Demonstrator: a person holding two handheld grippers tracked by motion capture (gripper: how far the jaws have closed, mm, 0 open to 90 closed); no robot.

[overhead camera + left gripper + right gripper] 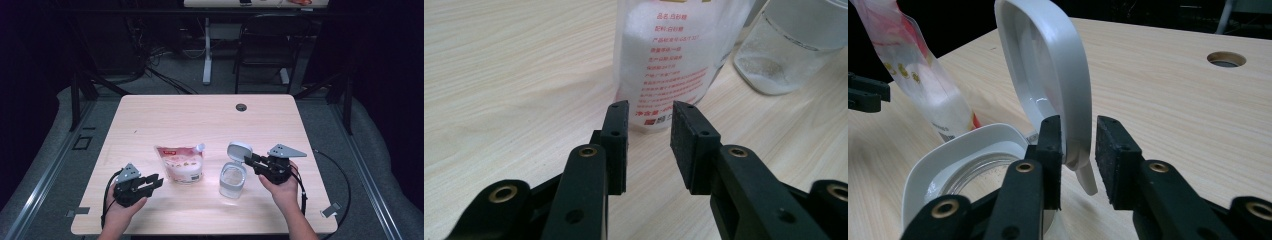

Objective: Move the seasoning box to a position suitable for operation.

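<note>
Left of the jar (233, 180), the left gripper (152, 182) rests on the table (200, 120), jaws parted and empty, just short of the pouch (181, 162) (its top is cut off in the left gripper view). Right of the jar, the right gripper (251, 161) straddles the raised lid (238, 150), jaws loose; any contact is unclear.

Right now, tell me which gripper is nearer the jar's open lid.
Right. The right gripper has the raised lid between its open jaws at the jar. The left gripper sits beyond the pouch, at the pouch's base.
</note>
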